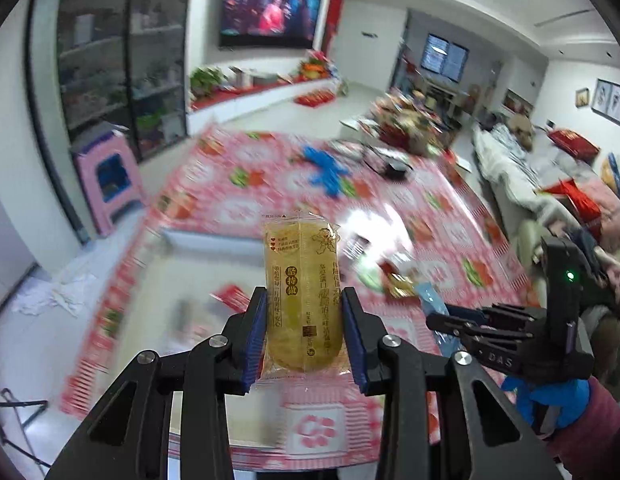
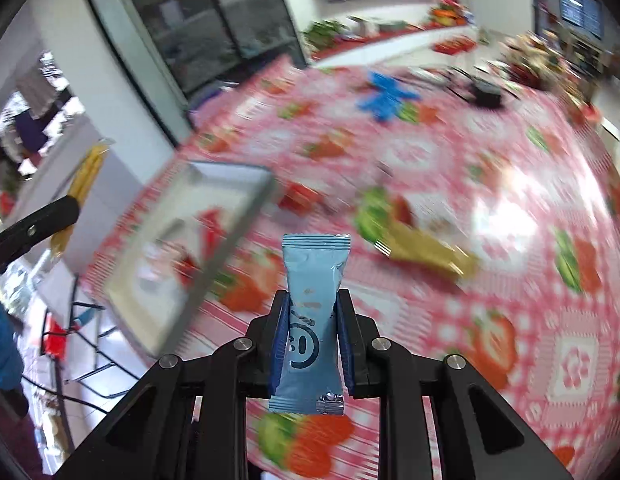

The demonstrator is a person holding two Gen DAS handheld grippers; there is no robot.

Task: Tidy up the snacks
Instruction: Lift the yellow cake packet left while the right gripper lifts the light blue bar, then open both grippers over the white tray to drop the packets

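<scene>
Between the blue pads of the left gripper (image 1: 304, 320) stands a yellow snack pack (image 1: 302, 292). The pads press on both of its long sides, so the jaws are closed on it about a quarter of the way open. The pack is see-through, with a round golden cracker inside and dark writing down the front. It is held upright, up in the air above the table.

The right gripper (image 2: 312, 334) holds a light blue snack pack (image 2: 313, 320) the same way — its jaws are nearly closed and squeeze the thin pack at the middle. The pack stands upright, with crimped ends at top and bottom. In the left view, this gripper shows at the right side, held by a hand in a blue glove (image 1: 548, 398).

Under both grippers lies a table with a pink and white tablecloth (image 2: 490, 184) that has strawberries on it. A clear tray (image 2: 181, 248) sits near the left edge of the table. A gold snack pack (image 2: 430, 254) lies on the cloth, to the right of the blue one. Farther back is a blue glove lying flat (image 2: 386, 98) — and a small black thing (image 2: 486, 94) beside it. The cloth looks blurry.
</scene>
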